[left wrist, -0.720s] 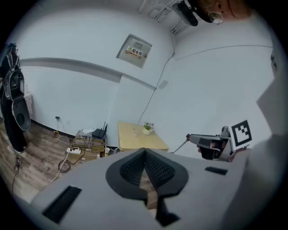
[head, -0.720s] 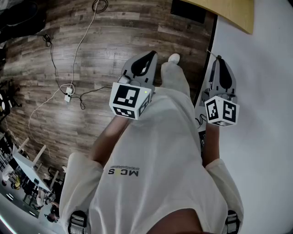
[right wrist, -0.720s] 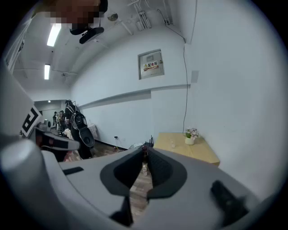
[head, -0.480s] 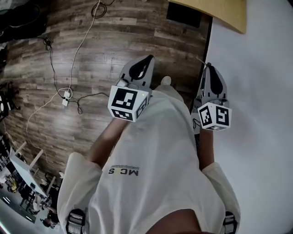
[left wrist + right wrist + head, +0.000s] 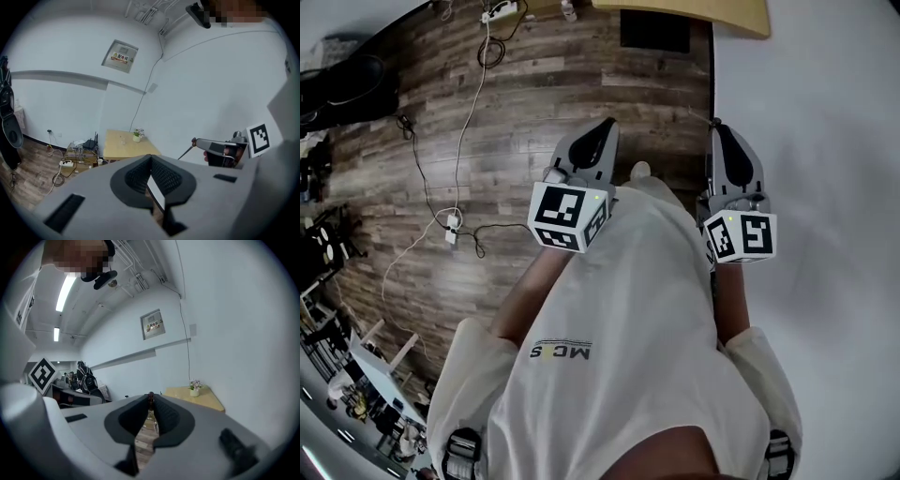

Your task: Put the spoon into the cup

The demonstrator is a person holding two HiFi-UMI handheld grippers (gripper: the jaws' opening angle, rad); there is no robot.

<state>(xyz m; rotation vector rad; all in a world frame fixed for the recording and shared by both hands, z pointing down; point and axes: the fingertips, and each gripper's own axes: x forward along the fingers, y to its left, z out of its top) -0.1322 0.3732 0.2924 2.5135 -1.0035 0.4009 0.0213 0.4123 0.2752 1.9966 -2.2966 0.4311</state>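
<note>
No spoon or cup shows clearly in any view. In the head view both grippers are held out in front of the person's pale shirt [image 5: 628,309], over the wooden floor. My left gripper [image 5: 602,131] is shut, its jaws meeting at the tip with nothing between them; the left gripper view shows the same [image 5: 151,157]. My right gripper [image 5: 718,131] is also shut and empty, close to the white wall, and its tip closes in its own view [image 5: 150,395]. The right gripper [image 5: 194,140] also appears in the left gripper view.
A light wooden table [image 5: 126,147] with a small flower pot [image 5: 136,136] stands in the far corner, also seen as the table [image 5: 694,11]. Cables and a power strip [image 5: 450,230] lie on the floor at left. A white wall [image 5: 825,141] runs along the right.
The head view has tilted up, showing more floor and the far table. The right gripper has shifted left, closer to the left one. Both stayed shut.
</note>
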